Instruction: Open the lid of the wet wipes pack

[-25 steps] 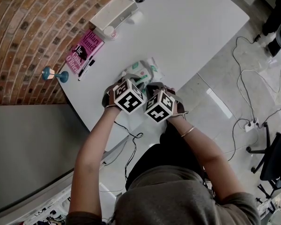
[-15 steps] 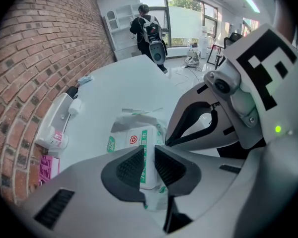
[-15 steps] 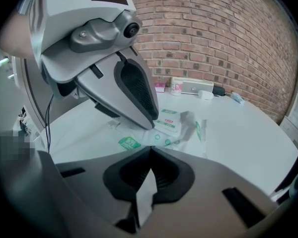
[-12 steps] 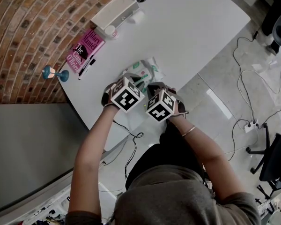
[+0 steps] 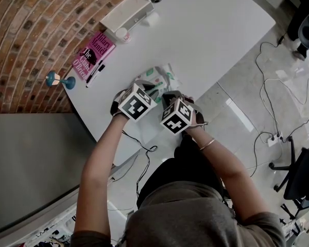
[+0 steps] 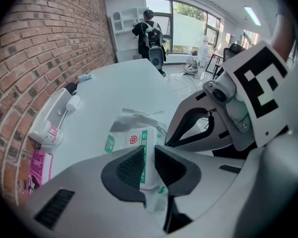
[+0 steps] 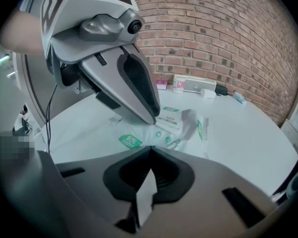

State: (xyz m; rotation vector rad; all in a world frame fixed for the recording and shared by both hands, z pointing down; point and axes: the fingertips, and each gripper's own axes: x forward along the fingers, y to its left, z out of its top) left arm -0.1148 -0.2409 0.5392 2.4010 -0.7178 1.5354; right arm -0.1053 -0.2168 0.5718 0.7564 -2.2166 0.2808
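Where the pack (image 5: 159, 77) lies: on the table (image 5: 216, 35), near its front edge, under both grippers and well apart from everything else.
Left gripper (image 6: 148, 155): jaws narrow, pinched on the lid (image 6: 142, 141), whose white-and-green face stands between the pads.
Right gripper (image 7: 150, 153): jaws closed together on a thin white fold of the wrapper (image 7: 145, 198) at the pack's near end, likely to hold it down.
Lid: gripped at its edge; I cannot tell whether it has begun to lift.
Risk, slip: the left pads hold only a thin edge, so a pull at a slant could let the lid snap out of the pinch.
Risk, pack rising: the right grip is on soft film alone; if it slides or stretches, the whole pack may come up with the lid instead of opening.
Risk, tear: a hard tug from both sides could rip the film around the lid.
Risk, edge: the pack sits close to the table's rim, and a drag toward the person could pull it off.
Count: one pack, one lid, two grippers.
Count, elsewhere: one book (image 5: 92, 55), one pen (image 5: 95, 73), one tray (image 5: 126, 12).
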